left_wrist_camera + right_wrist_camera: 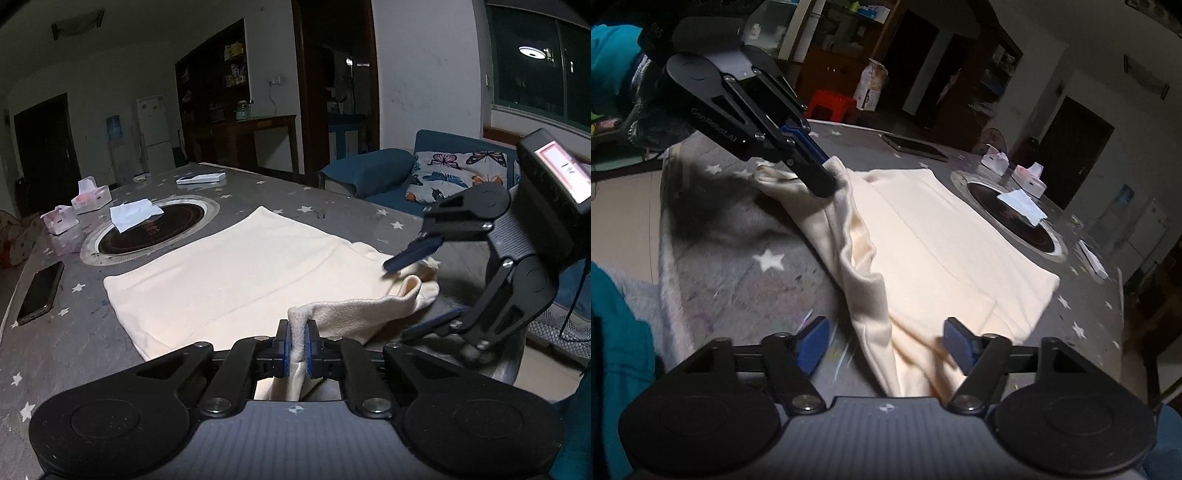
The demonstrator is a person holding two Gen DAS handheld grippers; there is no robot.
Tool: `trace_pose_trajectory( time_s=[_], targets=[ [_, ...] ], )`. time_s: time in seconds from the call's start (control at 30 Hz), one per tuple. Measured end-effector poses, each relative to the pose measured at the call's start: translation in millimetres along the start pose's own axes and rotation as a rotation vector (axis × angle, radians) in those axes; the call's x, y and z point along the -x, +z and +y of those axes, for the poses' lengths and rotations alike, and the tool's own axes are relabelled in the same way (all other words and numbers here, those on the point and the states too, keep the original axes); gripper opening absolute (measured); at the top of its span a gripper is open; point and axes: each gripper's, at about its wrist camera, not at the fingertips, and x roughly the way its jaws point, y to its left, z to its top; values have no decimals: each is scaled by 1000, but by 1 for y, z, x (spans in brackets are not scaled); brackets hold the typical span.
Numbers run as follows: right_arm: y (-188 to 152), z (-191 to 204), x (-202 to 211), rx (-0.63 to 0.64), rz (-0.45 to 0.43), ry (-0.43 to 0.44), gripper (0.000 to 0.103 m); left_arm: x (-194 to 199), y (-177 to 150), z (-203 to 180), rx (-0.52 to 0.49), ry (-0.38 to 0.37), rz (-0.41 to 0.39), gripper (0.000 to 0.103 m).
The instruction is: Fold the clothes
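1. A fold of the cream garment (236,280), spread on the star-patterned desk (66,354), is being clenched by the left tongs (297,345).
2. The right tongs (882,345) are being held released over the near hem.
3. "GenRoboAI", partly legible, is being shown on the left tongs' arm.

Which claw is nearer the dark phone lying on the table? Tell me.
Left. The left claw, shut on the cream garment, sits closer to the phone; the right claw is across the garment.
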Motion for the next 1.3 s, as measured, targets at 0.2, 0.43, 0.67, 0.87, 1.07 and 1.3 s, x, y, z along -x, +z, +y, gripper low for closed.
trace_pose_trajectory(
  time_s=[0.2,0.43,0.67,0.87,1.07,1.3],
  targets=[
    [8,-22,-11,-126,27,78,20,8,-9,-2,-10,3,14,13],
    [20,-40,-8,-231,10,120,13,20,-32,-18,-120,49,46,38],
    [26,-43,-8,-241,-3,104,13,13,-46,-21,-214,102,88,36],
    [22,-37,-2,-263,-23,82,9,16,-47,-12,-196,97,81,7],
    [24,-29,20,-273,-66,83,9,42,-41,-14,-150,95,47,5],
    [32,-9,68,-268,-81,163,9,97,-39,-30,-103,56,24,5]
  ],
)
